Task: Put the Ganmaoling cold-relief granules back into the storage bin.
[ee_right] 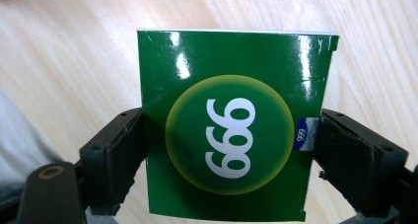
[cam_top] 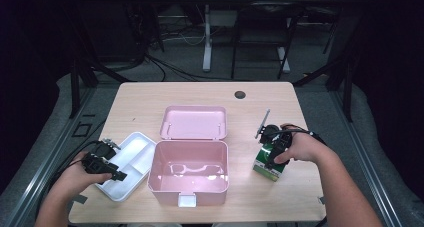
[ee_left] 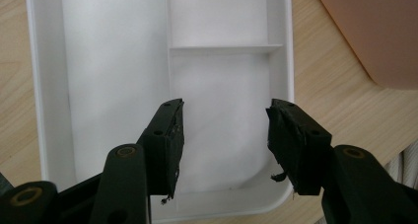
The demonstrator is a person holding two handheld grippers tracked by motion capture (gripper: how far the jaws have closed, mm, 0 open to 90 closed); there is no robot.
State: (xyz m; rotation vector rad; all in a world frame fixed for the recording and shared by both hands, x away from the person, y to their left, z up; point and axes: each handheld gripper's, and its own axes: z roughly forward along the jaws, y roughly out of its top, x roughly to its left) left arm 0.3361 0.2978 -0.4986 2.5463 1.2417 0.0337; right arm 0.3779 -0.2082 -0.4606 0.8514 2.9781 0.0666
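in the high view our left gripper (cam_top: 111,163) hangs over the near end of the white divided tray (cam_top: 131,159) at the front left of the table (cam_top: 200,94), and our right gripper (cam_top: 274,152) sits on the green box (cam_top: 267,162) at the front right. the left gripper view looks straight down between our own jaws, which stand apart with nothing between them, over the larger of the tray's (ee_left: 49,86) right-hand compartments; a low divider wall crosses just beyond the jaw tips. the tray lies on pale wood, and a corner of the pink case (ee_left: 374,31) shows at the upper right of that view.

in the right gripper view the green box (ee_right: 231,125) stands between our jaws, its glossy face showing a yellow-ringed circle with "999" read upside down. the left jaw pad meets the box's edge; the right pad sits against a small blue tab on its side, so we have the box clamped, or very nearly so.

farther in, between the two grippers, the pink case (cam_top: 189,173) stands open with its lid (cam_top: 194,122) laid back flat towards the far side. the tray's edge lies just beside the case's left wall. beyond the lid, a small dark round grommet (cam_top: 240,94) sits in the tabletop near the far edge.
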